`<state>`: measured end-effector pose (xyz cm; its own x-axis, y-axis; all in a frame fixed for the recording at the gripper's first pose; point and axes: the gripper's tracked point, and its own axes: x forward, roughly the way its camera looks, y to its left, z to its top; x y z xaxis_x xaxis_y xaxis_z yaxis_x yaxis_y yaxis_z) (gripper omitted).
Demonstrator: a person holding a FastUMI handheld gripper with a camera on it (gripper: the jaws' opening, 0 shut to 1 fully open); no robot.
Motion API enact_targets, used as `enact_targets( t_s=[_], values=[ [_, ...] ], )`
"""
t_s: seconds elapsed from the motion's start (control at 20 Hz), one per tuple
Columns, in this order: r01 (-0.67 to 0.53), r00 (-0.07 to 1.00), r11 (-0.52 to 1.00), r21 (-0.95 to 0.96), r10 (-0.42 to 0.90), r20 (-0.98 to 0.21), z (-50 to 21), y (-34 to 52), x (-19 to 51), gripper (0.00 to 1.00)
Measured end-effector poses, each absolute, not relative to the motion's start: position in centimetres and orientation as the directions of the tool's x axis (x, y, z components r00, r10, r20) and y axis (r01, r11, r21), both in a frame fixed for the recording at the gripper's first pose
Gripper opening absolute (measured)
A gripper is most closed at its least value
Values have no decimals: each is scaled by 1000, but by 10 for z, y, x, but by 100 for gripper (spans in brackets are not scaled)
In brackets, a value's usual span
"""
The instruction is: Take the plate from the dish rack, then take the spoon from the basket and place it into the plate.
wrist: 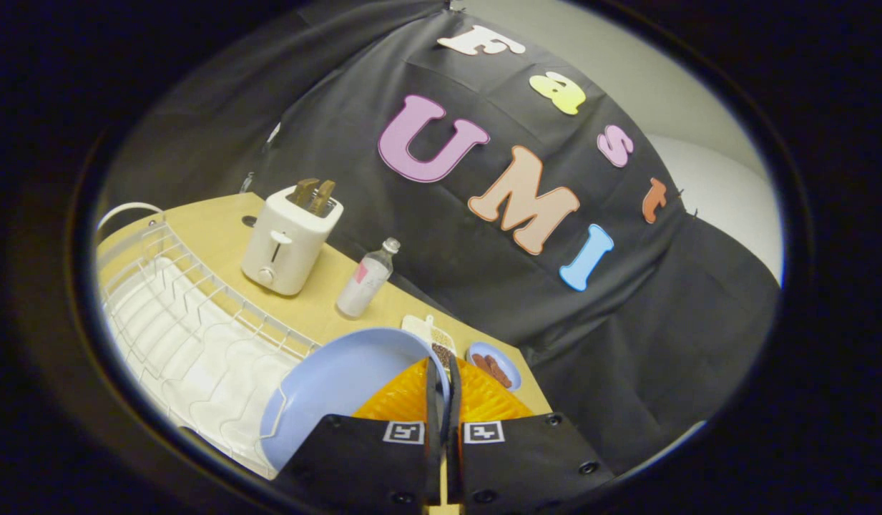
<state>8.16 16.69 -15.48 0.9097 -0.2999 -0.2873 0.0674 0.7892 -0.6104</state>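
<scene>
Clearly the gripper [441,386] has its jaws drawn nearly together, pinching the rim of the pale blue plate [340,386], which stands on edge with its face spreading off toward nine o'clock of the fingers, over the white dish rack [176,322]. Beyond the plate, at eleven o'clock, a white toaster [287,243] sits on the wooden table [219,222], a small bottle [367,280] at twelve. Just past the fingertips, at one o'clock, lies a small blue dish [498,363].
</scene>
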Motion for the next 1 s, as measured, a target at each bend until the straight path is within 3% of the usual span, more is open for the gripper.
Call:
enact_targets(
  t_s=[0.65, 0.8, 1.0],
  values=[
    [-2, 909, 762, -647, -268, -318, -145, 183, 93, 6],
    [36, 933, 735, -677, -268, -241, -115, 181, 102, 6],
    [25, 943, 752, -659, -236, -234, -98, 184, 108, 6]
  ],
)
